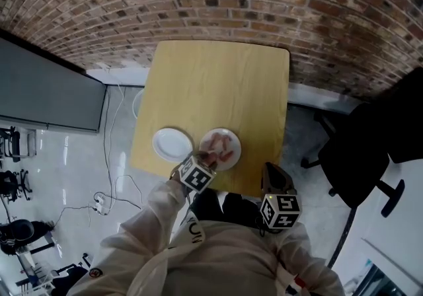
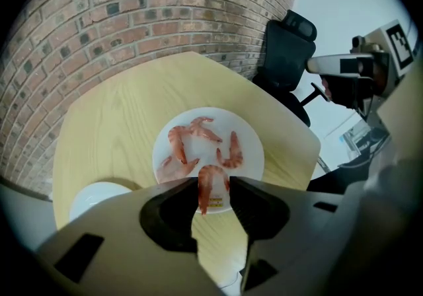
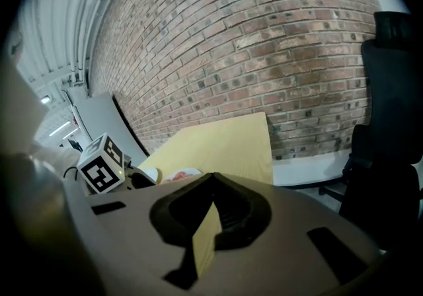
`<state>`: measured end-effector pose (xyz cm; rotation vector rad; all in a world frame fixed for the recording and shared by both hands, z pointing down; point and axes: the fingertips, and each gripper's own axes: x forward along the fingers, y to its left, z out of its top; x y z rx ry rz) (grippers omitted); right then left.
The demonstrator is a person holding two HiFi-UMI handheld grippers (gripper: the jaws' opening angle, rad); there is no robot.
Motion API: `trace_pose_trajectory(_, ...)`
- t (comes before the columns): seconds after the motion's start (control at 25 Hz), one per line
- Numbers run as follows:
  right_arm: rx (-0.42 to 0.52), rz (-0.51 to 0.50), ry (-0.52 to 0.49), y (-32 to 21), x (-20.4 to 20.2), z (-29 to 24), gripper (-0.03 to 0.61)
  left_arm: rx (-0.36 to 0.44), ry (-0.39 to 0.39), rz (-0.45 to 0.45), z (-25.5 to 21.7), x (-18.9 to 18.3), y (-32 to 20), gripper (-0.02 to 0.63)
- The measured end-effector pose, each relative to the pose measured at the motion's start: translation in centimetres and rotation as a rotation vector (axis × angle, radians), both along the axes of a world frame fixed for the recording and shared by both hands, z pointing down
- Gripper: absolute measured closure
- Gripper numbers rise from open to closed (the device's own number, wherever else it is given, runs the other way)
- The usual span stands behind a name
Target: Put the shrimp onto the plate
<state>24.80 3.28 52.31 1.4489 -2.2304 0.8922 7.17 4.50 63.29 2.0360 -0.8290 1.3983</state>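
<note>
Pinching one shrimp [image 2: 205, 194] between the jaws of the left gripper [image 2: 213, 181], over the near rim of the plate [image 2: 255, 150] (more lying just beyond the tips), with the right gripper [image 3: 212, 177] closed empty.

No words or numbers can be read. Black-and-white square patterns are shown on the cube [image 1: 197, 176] of the left gripper [image 1: 210, 156] and the cube [image 1: 279, 211] of the right gripper [image 1: 271, 169]. Lettering on the clothing [image 1: 193, 227] is too blurred.
</note>
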Motion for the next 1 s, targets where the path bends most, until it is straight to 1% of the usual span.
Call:
trace_pose_trajectory(0.16, -0.001, 0.002, 0.0, -0.3, 0.0, -0.1, 0.555, 0.007, -0.002, -0.001, -0.1, -0.2, -0.1, 0.463)
trace_pose_trajectory(0.52, -0.004, 0.012, 0.001, 0.2, -0.6, 0.1, 0.555, 0.052, 0.038, 0.025, -1.5, 0.3, -0.3, 0.463)
trace_pose_trajectory(0.72, 0.003, 0.012, 0.008, 0.9, -1.9, -0.3, 0.555, 0.114, 0.08, 0.005, -3.6, -0.2, 0.1, 0.463)
trace_pose_trajectory(0.84, 0.006, 0.008, 0.013, 1.5, -3.3, -0.7, 0.555, 0.157, 0.101, -0.011, -5.0, -1.3, 0.4, 0.465)
trace_pose_trajectory(1.0, 0.027, 0.002, 0.017, 1.8, -5.7, -1.8, 0.555, 0.237, 0.134, -0.068, -7.5, -3.6, 0.5, 0.496)
